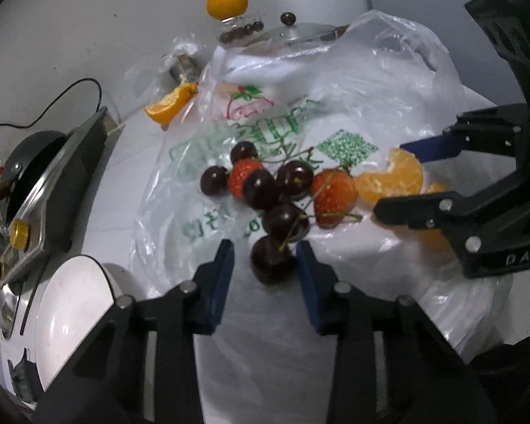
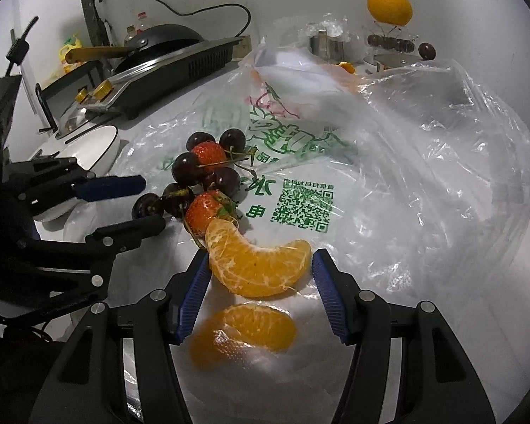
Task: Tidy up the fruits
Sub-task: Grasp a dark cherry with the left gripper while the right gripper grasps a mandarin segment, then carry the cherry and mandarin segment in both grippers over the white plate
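Note:
Several dark cherries point(image 1: 265, 190), two strawberries point(image 1: 335, 194) and peeled orange segments point(image 1: 392, 178) lie on a clear printed plastic bag point(image 1: 300, 130). My left gripper point(image 1: 265, 258) is open, its blue pads on either side of the nearest cherry point(image 1: 272, 261) without gripping it. My right gripper point(image 2: 259, 270) is open around a large orange segment point(image 2: 258, 265); a second segment point(image 2: 243, 332) lies below it. The strawberries point(image 2: 203, 212) and cherries point(image 2: 187, 168) sit just beyond. The right gripper point(image 1: 399, 180) also shows in the left wrist view, and the left gripper point(image 2: 152, 205) in the right wrist view.
A white bowl point(image 1: 70, 318) sits at the left. A stove with a black pan point(image 2: 166, 53) stands behind it. A whole orange point(image 1: 227, 1), an orange wedge point(image 1: 171, 104) and a glass pot lid point(image 1: 300, 33) are at the back by the wall.

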Motion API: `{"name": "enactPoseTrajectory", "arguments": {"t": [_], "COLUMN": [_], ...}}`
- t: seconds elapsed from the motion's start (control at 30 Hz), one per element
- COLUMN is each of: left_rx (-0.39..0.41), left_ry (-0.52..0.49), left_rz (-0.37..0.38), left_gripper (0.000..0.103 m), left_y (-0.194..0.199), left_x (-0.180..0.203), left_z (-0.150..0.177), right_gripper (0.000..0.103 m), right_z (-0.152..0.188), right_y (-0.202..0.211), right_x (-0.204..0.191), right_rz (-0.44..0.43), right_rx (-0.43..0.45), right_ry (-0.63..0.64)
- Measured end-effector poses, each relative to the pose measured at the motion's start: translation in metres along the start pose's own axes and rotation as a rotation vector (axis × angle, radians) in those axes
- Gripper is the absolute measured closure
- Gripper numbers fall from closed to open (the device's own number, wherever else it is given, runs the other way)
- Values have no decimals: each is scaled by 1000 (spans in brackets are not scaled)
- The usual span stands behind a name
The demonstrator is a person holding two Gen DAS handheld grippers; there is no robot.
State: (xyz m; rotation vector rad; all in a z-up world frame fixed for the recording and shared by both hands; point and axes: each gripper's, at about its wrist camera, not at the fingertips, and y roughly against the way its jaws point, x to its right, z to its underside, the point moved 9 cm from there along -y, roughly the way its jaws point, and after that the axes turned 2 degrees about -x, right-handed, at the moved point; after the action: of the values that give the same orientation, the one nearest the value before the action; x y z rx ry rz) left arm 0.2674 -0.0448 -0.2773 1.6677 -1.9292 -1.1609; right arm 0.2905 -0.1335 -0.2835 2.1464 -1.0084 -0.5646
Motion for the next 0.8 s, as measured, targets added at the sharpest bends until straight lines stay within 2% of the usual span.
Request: {"name": "enactPoseTrajectory", "arguments": {"t": [0.13,0.5,0.8], "left_rx": [25,12,62], "left_ry": [-17,-13,31], "left_rz": [4,24,66], "left_gripper": [75,75,76], "left_y": [2,-6,11], "left_x": [2,0,1], "left_z": [-3,1,-2], "right_gripper": [41,48,49], "right_z": [-1,-2,-12], "right_y": [-2,3,27], "right_x": [1,0,3], "right_rz": [-6,-3,23], "right_rx": [0,19,71], "right_ry": [1,-1,4]}}
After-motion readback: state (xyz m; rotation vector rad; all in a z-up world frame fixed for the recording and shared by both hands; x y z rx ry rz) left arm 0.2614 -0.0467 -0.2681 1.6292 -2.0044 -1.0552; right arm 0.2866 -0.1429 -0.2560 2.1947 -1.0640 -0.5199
